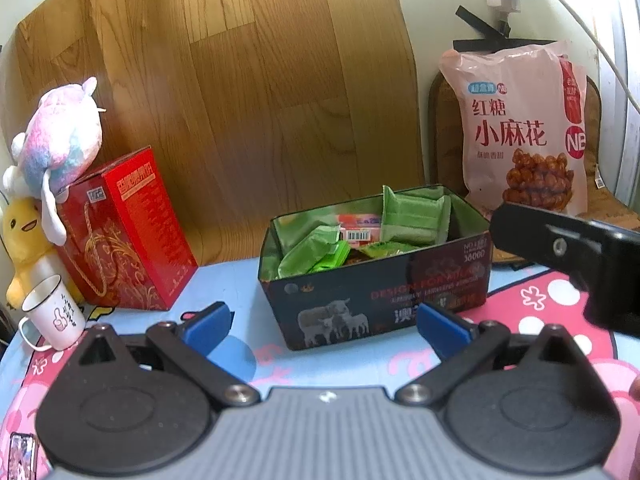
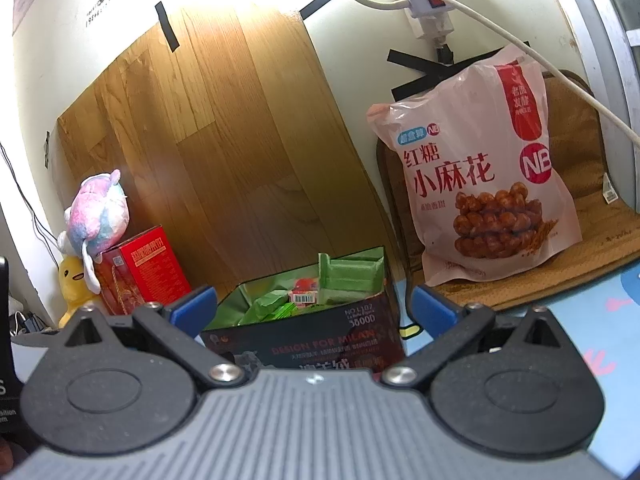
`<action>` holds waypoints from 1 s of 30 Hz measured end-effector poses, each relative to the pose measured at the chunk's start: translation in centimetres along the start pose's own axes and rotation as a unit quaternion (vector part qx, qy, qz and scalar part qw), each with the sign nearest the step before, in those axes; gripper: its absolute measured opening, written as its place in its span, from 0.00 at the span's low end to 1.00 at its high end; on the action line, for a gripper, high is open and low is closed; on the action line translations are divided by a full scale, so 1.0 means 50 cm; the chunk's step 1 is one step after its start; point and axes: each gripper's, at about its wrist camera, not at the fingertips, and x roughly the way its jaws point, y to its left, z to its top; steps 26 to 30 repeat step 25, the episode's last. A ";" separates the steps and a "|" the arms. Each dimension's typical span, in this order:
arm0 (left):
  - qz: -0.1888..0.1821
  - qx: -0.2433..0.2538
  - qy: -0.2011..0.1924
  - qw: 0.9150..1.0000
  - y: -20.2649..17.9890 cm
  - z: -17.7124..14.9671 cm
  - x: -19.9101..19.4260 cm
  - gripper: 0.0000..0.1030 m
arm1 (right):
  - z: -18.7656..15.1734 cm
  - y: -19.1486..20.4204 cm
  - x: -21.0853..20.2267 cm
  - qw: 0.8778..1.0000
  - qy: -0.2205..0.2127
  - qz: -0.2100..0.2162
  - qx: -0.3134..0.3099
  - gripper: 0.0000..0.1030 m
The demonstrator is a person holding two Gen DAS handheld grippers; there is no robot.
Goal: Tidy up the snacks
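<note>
Both the left gripper (image 1: pixel 326 326) and the right gripper (image 2: pixel 314 308) are wide apart and empty, facing the box (image 1: pixel 376 300). Green packets (image 1: pixel 414 216) fill it. Behind, probably on a chair, the pink bag (image 2: pixel 486 176) leans upright.

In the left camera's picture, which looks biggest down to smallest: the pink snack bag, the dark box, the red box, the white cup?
1. Dark box, though it sits nearest the camera, which inflates it.
2. Pink snack bag, farther back, so it could truly be as big.
3. Red box.
4. White cup.
</note>
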 end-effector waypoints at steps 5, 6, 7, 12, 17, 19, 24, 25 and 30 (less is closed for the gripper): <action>0.000 -0.001 0.012 1.000 0.003 -0.013 0.001 1.00 | -0.002 0.000 0.003 1.000 0.003 0.003 0.001 1.00; -0.002 -0.002 0.015 1.000 0.004 -0.016 0.001 1.00 | -0.003 0.000 0.003 1.000 0.003 0.003 0.001 1.00; -0.004 -0.003 0.020 1.000 0.005 -0.019 0.002 1.00 | -0.003 0.000 0.003 1.000 0.004 0.003 0.001 1.00; -0.010 -0.011 0.040 0.999 0.011 -0.034 0.005 1.00 | -0.009 0.002 0.005 1.000 0.009 0.007 0.000 1.00; -0.009 -0.013 0.049 0.999 0.016 -0.046 0.005 1.00 | -0.016 0.006 0.006 1.000 0.014 0.009 -0.001 1.00; -0.011 -0.015 0.049 0.999 0.018 -0.048 0.003 1.00 | -0.018 0.008 0.005 1.000 0.016 0.009 -0.001 1.00; -0.023 -0.010 0.036 0.999 0.019 -0.052 -0.012 1.00 | -0.022 0.011 0.002 1.000 0.019 0.010 -0.005 1.00; -0.024 -0.007 0.034 0.999 0.018 -0.052 -0.014 1.00 | -0.023 0.012 0.000 1.000 0.019 0.009 -0.007 1.00; -0.024 -0.007 0.034 0.999 0.018 -0.052 -0.014 1.00 | -0.023 0.012 0.000 1.000 0.019 0.009 -0.007 1.00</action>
